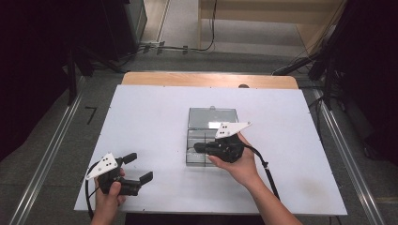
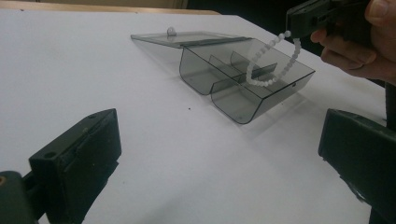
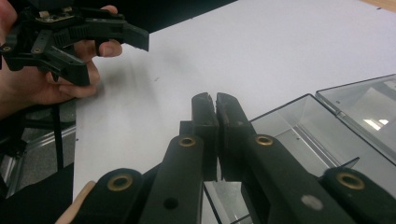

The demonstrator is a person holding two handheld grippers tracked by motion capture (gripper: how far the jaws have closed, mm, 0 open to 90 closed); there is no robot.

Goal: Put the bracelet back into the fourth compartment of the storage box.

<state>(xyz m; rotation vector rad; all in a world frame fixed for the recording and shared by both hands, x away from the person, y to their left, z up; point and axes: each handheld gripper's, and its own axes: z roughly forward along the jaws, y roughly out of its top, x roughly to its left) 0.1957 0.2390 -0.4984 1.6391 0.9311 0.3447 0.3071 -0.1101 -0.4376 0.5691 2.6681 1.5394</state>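
From the left gripper view we see our right gripper (image 2: 290, 29) clamping a white bead loop (image 2: 271, 60) above the smoky clear plastic divided box (image 2: 243, 79); our left gripper (image 1: 141, 169) is agape.

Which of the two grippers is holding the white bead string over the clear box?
The right gripper: its jaws are shut on the bead string, which dangles over the open box. The left gripper stands open nearer the table's front edge.
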